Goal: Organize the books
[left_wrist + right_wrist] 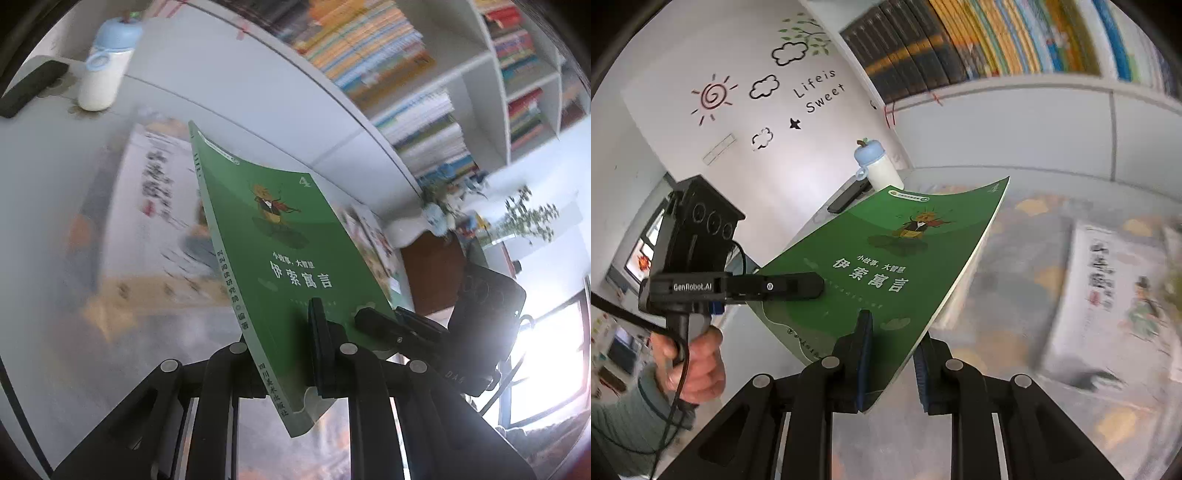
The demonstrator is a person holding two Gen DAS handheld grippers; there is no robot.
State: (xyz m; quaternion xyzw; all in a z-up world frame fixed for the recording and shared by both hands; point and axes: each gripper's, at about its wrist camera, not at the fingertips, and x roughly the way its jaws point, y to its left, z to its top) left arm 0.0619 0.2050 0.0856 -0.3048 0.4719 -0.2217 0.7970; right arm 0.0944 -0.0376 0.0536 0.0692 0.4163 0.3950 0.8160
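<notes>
Tools left [291, 350] and right [892, 354] both clamp the green book [886, 258] above the table [1015, 424].

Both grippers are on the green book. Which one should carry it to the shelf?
Probably right gripper: it clamps the green book at its near edge; left gripper pinches the side edge.

left hand-held gripper [291, 354], right hand-held gripper [892, 360], both clamped

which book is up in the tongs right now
The green book, clamped by both tongs and lifted; the white-covered book lies flat on the table below.
</notes>
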